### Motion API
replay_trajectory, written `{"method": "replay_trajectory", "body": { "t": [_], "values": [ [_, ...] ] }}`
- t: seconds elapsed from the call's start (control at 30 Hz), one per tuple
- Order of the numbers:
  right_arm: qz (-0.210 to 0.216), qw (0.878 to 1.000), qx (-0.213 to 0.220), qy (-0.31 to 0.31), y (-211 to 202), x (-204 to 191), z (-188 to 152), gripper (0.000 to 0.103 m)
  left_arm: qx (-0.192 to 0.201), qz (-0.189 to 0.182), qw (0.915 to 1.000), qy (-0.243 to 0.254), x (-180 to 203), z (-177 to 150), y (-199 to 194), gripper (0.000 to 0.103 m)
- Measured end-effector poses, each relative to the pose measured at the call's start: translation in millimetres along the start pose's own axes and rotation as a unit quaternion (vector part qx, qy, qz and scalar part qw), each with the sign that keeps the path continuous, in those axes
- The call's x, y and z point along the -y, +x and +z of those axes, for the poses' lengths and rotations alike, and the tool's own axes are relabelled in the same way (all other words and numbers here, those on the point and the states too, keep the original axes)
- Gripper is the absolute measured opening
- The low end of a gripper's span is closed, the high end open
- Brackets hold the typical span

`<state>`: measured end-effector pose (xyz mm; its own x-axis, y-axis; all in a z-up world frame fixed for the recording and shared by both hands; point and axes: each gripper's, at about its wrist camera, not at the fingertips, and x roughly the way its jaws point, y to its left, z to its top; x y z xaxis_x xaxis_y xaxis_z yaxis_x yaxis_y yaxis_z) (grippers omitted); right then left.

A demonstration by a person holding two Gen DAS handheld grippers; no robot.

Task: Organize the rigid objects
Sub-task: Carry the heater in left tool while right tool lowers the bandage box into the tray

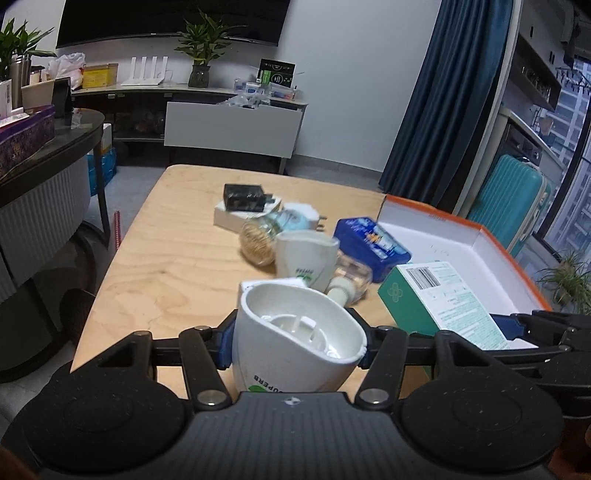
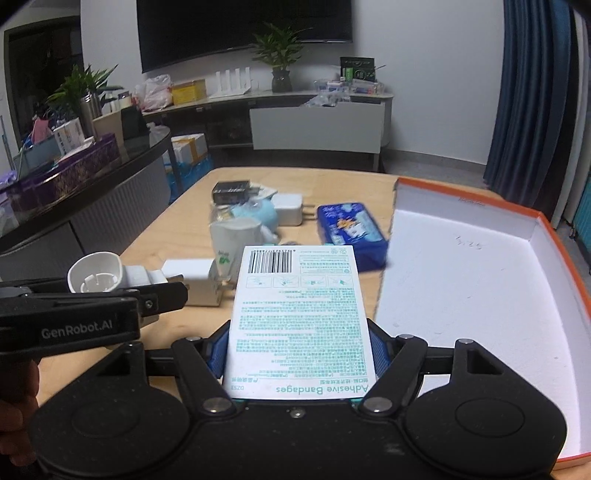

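Left wrist view: left gripper (image 1: 295,345), jaws clamped on white plastic cup-shaped housing (image 1: 297,341), just left of orange-rimmed box (image 1: 480,236).

Right wrist view: right gripper (image 2: 299,350), jaws clamped on bandage box (image 2: 299,314), at orange-rimmed box's left edge.

TV (image 2: 243,29) wall | potted plant (image 1: 201,51) shelf | blue curtain (image 1: 439,92) | teal suitcase (image 1: 513,199)

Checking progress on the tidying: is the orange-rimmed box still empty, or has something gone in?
Empty. The orange-rimmed box shows only its bare white floor; the bandage box is held in the right gripper, beside it.
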<state>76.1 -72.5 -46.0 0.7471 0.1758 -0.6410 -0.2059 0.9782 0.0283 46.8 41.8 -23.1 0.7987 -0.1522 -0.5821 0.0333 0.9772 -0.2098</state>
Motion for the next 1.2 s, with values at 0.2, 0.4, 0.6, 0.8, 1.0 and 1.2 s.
{"method": "replay_trajectory", "body": {
  "t": [0.2, 0.4, 0.6, 0.8, 1.0, 1.2],
  "values": [
    [-0.019, 1.000, 0.009, 0.023, -11, 23, 8, 0.084, 0.003, -0.017, 0.9998, 0.005, 17, 16, 3, 0.058],
    [-0.044, 0.998, 0.017, 0.049, -19, 47, 13, 0.084, 0.003, -0.038, 0.9992, 0.012, 38, 30, 11, 0.058],
    [-0.067, 0.995, 0.024, 0.070, -24, 73, 15, 0.084, 0.000, -0.059, 0.9980, 0.023, 60, 41, 25, 0.058],
    [-0.093, 0.991, 0.031, 0.092, -29, 100, 17, 0.084, -0.008, -0.075, 0.9966, 0.032, 82, 49, 44, 0.058],
    [-0.108, 0.988, 0.038, 0.107, -29, 125, 21, 0.084, -0.015, -0.092, 0.9948, 0.041, 104, 58, 60, 0.058],
    [-0.116, 0.986, 0.039, 0.111, -26, 143, 25, 0.084, -0.018, -0.100, 0.9936, 0.048, 121, 64, 75, 0.058]
  ]
}}
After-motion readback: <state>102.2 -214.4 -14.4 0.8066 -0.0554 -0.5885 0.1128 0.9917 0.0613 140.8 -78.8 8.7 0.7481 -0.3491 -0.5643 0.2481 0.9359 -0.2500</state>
